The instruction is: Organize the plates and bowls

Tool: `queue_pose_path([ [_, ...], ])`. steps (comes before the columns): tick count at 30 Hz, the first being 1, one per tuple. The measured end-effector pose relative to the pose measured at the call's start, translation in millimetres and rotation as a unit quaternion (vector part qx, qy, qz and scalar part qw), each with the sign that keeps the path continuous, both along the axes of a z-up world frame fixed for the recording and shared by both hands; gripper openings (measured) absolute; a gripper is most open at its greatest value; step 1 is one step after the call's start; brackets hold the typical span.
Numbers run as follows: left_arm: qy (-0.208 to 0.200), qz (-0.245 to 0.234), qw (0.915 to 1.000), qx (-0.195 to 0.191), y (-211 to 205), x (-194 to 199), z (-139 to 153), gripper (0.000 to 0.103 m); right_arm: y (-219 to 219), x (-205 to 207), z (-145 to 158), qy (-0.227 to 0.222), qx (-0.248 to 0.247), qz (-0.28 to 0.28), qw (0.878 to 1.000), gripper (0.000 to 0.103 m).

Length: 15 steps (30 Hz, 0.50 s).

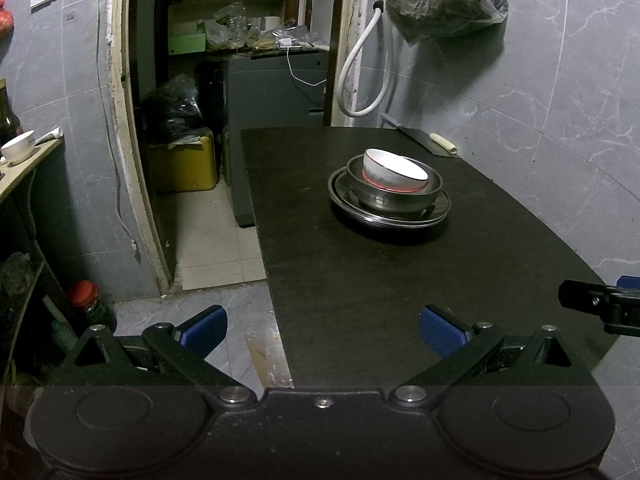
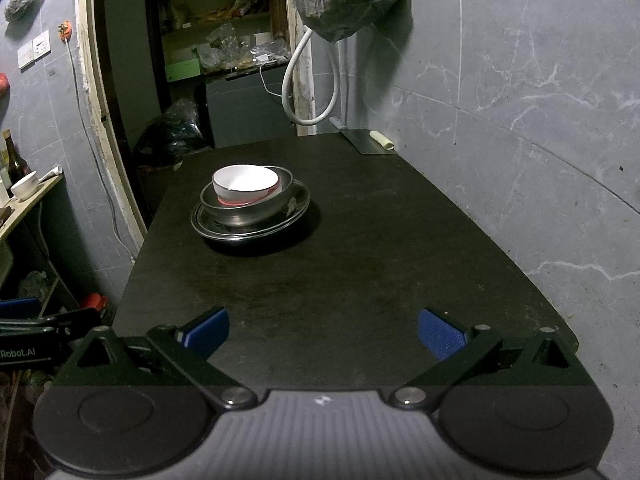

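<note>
A stack stands on the dark table [image 1: 360, 300] [image 2: 340, 280]: a white bowl [image 1: 394, 170] [image 2: 245, 183] with a red foot sits tilted in a steel bowl [image 1: 396, 196] [image 2: 244, 210], which sits on steel plates [image 1: 438, 210] [image 2: 298, 204]. My left gripper [image 1: 322, 330] is open and empty over the table's near left edge, well short of the stack. My right gripper [image 2: 324, 332] is open and empty over the table's near end. The right gripper's tip shows in the left wrist view [image 1: 600, 306], and the left gripper shows in the right wrist view [image 2: 44, 326].
A cleaver [image 1: 430, 140] [image 2: 370, 140] lies at the table's far right corner by the tiled wall. A doorway with a yellow bin [image 1: 184, 166] and a grey cabinet [image 1: 276, 84] lies beyond the table. A shelf with a white cup [image 1: 18, 148] stands at left. A red-capped bottle [image 1: 86, 300] stands on the floor.
</note>
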<state>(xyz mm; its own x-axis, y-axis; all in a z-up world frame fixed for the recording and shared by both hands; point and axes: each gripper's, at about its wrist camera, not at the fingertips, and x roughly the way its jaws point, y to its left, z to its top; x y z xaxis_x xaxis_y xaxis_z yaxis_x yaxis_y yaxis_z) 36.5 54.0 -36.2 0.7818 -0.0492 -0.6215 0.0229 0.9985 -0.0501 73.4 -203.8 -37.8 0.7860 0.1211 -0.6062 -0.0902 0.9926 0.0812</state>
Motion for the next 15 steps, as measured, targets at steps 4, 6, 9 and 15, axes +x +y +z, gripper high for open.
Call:
queue_pose_path([
  [4, 0.0, 0.0, 1.0, 0.0, 0.2, -0.2, -0.1, 0.102, 0.1, -0.1, -0.2, 0.0, 0.0, 0.0, 1.0, 0.103],
  [6, 0.0, 0.0, 1.0, 0.0, 0.4, -0.4, 0.1, 0.102, 0.1, -0.2, -0.2, 0.0, 0.0, 0.0, 1.0, 0.103],
  [9, 0.0, 0.0, 1.0, 0.0, -0.2, -0.1, -0.3, 0.102, 0.2, -0.3, -0.4, 0.0, 0.0, 0.0, 1.0, 0.103],
  [15, 0.0, 0.0, 1.0, -0.001, -0.3, -0.1, -0.2, 0.102, -2.0, 0.2, 2.3, -0.001, -0.001, -0.003, 1.0, 0.103],
])
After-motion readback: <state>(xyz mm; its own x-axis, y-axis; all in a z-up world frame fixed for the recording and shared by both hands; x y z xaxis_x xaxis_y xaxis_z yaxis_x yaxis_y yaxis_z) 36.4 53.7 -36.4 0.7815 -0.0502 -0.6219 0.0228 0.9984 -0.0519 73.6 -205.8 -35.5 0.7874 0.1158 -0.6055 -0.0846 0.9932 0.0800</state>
